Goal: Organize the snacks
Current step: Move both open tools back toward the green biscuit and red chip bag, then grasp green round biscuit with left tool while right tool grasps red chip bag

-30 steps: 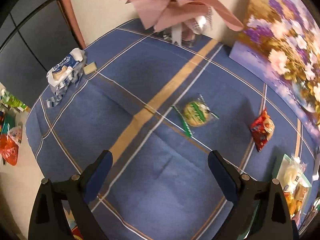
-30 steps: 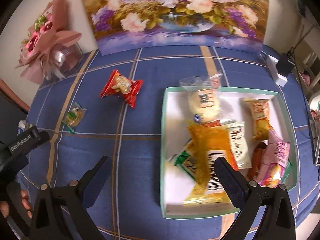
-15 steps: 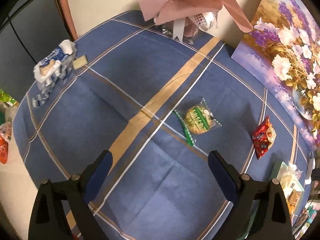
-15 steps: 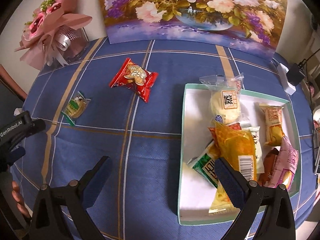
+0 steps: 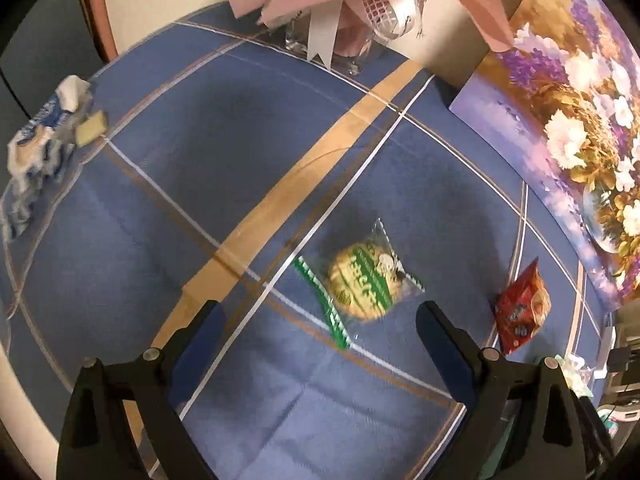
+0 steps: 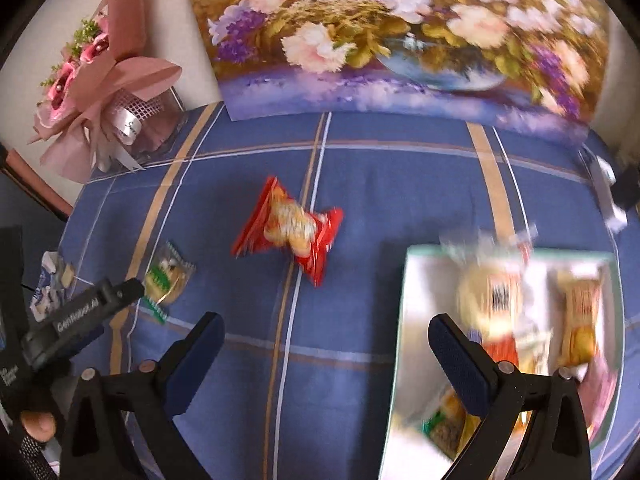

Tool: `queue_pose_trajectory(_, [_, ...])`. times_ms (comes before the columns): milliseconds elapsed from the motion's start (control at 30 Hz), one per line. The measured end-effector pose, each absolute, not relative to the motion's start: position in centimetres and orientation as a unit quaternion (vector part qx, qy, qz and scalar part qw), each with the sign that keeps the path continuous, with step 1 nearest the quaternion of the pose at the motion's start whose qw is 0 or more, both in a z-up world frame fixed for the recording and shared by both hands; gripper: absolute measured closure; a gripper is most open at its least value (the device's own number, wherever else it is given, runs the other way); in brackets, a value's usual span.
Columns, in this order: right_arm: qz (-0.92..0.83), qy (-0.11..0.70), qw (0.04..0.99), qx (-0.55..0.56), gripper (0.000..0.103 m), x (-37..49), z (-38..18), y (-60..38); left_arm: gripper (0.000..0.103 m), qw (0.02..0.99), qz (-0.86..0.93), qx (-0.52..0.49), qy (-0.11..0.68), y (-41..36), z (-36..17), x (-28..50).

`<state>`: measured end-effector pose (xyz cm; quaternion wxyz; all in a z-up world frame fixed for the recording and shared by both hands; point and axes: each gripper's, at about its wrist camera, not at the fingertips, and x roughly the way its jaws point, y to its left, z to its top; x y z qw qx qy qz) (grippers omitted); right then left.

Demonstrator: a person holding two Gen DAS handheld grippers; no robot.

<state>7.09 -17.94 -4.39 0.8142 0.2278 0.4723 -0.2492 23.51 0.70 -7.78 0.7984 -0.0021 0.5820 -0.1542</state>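
A round biscuit in a clear green-striped wrapper point(image 5: 362, 282) lies on the blue plaid cloth, just ahead of my open left gripper point(image 5: 320, 322), nothing between its fingers. Further right sits a red snack packet point(image 5: 520, 312). In the right wrist view that red snack packet point(image 6: 290, 230) lies ahead of my open, empty right gripper point(image 6: 326, 334), with the green-wrapped biscuit point(image 6: 168, 276) to the left. A mint-rimmed white tray point(image 6: 404, 340) at the right holds several wrapped snacks, blurred by motion. The left gripper's body point(image 6: 76, 312) shows at the lower left.
A pink wrapped bouquet in a glass vase point(image 6: 116, 92) and a flower painting point(image 6: 400, 40) stand along the back edge. A crumpled blue-white packet point(image 5: 40, 140) lies at the cloth's left edge. A white adapter point(image 6: 608, 196) sits at the far right.
Both grippers have moved forward over the table. The green-wrapped biscuit now lies closer to the left gripper's fingers, and the red packet closer to the right gripper's; the tray has slid right in view.
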Motion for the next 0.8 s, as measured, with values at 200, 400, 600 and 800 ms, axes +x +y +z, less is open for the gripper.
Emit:
queue_pose_trajectory(200, [-0.215, 0.513, 0.812, 0.179, 0.000, 11.5, -6.2, -19.2, 0.007, 0.785, -0.196, 0.040, 0.586, -0.8, -9.8, 24.8])
queue_pose_trajectory(400, [-0.201, 0.543, 0.805, 0.129, 0.000, 14.6, -7.8, -19.6, 0.007, 0.774, -0.246, 0.099, 0.575, -2.7, -10.4, 25.3])
queue_pose_trajectory(600, [-0.195, 0.557, 0.800, 0.108, 0.002, 16.3, -8.8, -20.1, 0.007, 0.772, -0.254, 0.117, 0.571, -4.0, -11.4, 25.8])
queue_pose_trajectory(800, [-0.201, 0.567, 0.791, 0.113, 0.021, 16.7, -9.9, -20.4, 0.021, 0.781, -0.254, 0.116, 0.558, -4.9, -11.4, 26.1])
